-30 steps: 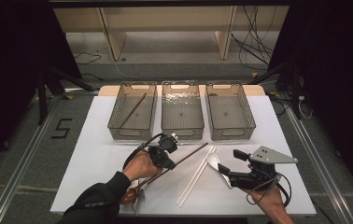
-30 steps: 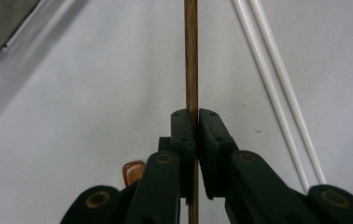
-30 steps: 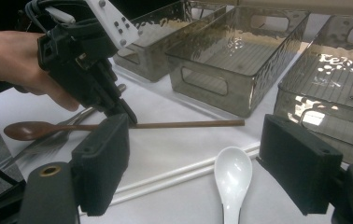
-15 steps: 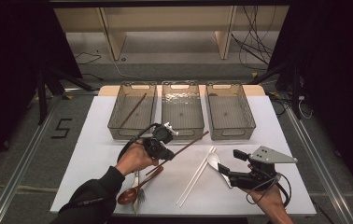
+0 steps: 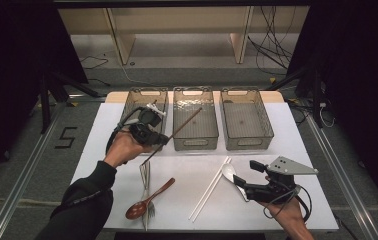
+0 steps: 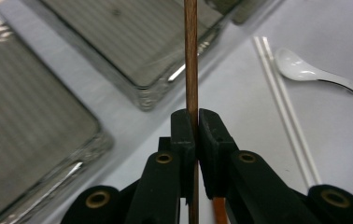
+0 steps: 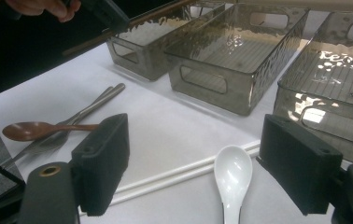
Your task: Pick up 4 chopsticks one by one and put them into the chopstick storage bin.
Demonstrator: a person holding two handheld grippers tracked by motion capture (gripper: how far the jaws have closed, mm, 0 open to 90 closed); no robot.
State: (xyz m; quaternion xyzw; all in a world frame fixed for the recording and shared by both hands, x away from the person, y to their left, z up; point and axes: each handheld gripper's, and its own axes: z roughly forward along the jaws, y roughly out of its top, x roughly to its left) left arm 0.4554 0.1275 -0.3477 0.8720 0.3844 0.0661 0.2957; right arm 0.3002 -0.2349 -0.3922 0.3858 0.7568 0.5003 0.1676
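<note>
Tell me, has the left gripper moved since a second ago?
Yes. The left gripper, shut on the brown chopstick, went up the high view from the table's middle toward the left bin.

Grey floor [image 5: 37, 150] with a taped 5 [image 5: 67, 137], pale wooden shelving [image 5: 177, 30], dark surroundings

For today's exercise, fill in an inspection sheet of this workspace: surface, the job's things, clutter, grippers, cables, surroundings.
Surface: white table top.
Job's things: brown chopstick clamped in the left gripper, raised over the trays; three clear trays in a row.
Clutter: white chopsticks, white spoon, brown spoon, metal forks lying loose.
Grippers: left shut on the chopstick; right gripper open, jaws either side of the white spoon.
Cables: bundle on the floor behind the table.
Surroundings: wooden shelving, dark curtains.
</note>
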